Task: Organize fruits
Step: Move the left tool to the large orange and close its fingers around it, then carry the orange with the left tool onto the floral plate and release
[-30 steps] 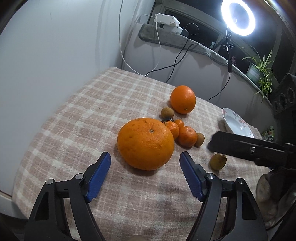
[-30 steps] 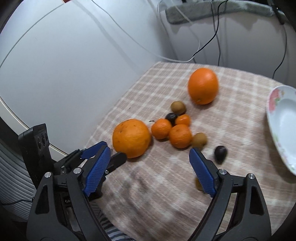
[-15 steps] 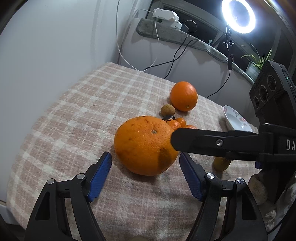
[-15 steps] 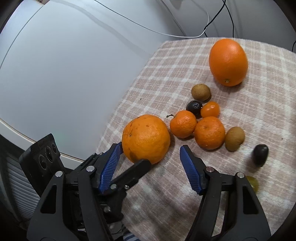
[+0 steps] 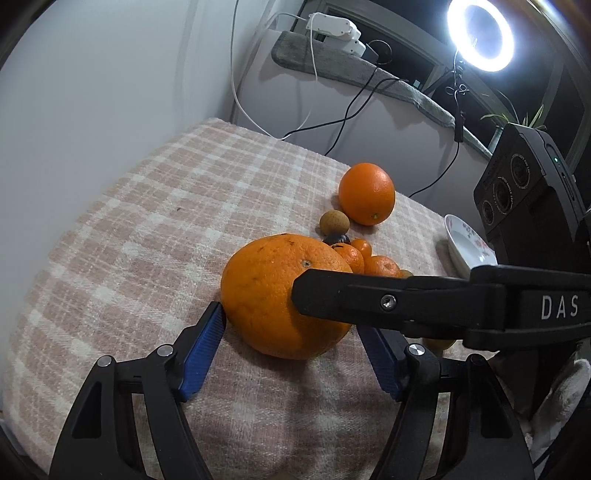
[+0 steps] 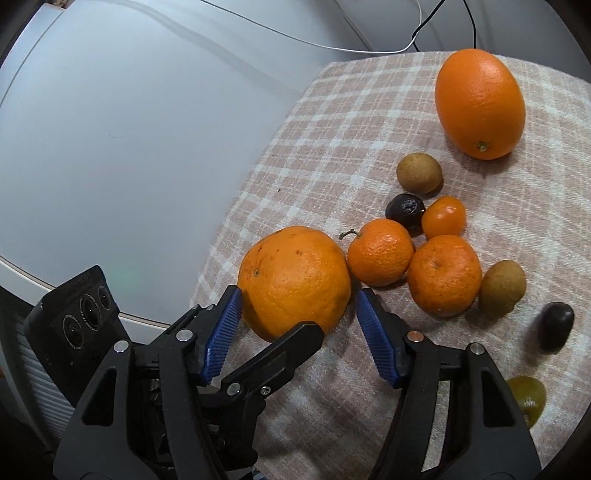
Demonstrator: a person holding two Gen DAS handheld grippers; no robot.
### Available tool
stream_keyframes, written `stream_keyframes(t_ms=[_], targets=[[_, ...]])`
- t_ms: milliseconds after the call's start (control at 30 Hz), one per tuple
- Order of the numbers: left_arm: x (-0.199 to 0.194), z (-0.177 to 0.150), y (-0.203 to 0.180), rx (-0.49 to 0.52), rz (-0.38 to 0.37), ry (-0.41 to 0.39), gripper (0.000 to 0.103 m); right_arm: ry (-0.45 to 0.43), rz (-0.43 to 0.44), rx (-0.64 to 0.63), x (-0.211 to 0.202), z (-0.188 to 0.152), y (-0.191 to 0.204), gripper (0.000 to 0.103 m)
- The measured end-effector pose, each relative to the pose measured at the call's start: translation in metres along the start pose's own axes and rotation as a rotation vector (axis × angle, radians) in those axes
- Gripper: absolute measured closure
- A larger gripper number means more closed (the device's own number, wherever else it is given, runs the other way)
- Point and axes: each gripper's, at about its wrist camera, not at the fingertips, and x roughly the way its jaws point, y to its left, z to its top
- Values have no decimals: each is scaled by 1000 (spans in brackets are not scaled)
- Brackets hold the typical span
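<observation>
A large rough orange [image 5: 273,295] [image 6: 293,282] lies on the plaid cloth, near its front left edge. My left gripper [image 5: 291,332] is open with its blue pads on either side of it. My right gripper [image 6: 299,321] is open too and straddles the same orange from the other side; one of its black fingers [image 5: 406,299] crosses in front of the orange. Two mandarins [image 6: 380,256] [image 6: 443,275], a small orange fruit [image 6: 443,217], two brown fruits [image 6: 419,172] [image 6: 502,283] and dark fruits [image 6: 405,209] [image 6: 557,326] lie close by. A smooth orange [image 6: 480,103] sits farther back.
A white floral plate [image 5: 463,245] stands at the right edge of the cloth. A greenish fruit [image 6: 528,398] lies near the front. Cables hang down the wall behind. A ring light [image 5: 480,35] shines at the top right. A white wall lies close on the left.
Both grippers have moved in on the large orange. The right gripper swung over from the right and now straddles it; the left gripper's pads have closed in beside it.
</observation>
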Motion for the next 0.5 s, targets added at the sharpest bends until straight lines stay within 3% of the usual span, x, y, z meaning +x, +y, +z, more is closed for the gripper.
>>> stream_keyframes(t_ms=[500], targets=[[-15, -3, -13, 42, 46, -56, 33, -55, -50, -118, -17, -11, 25, 44]])
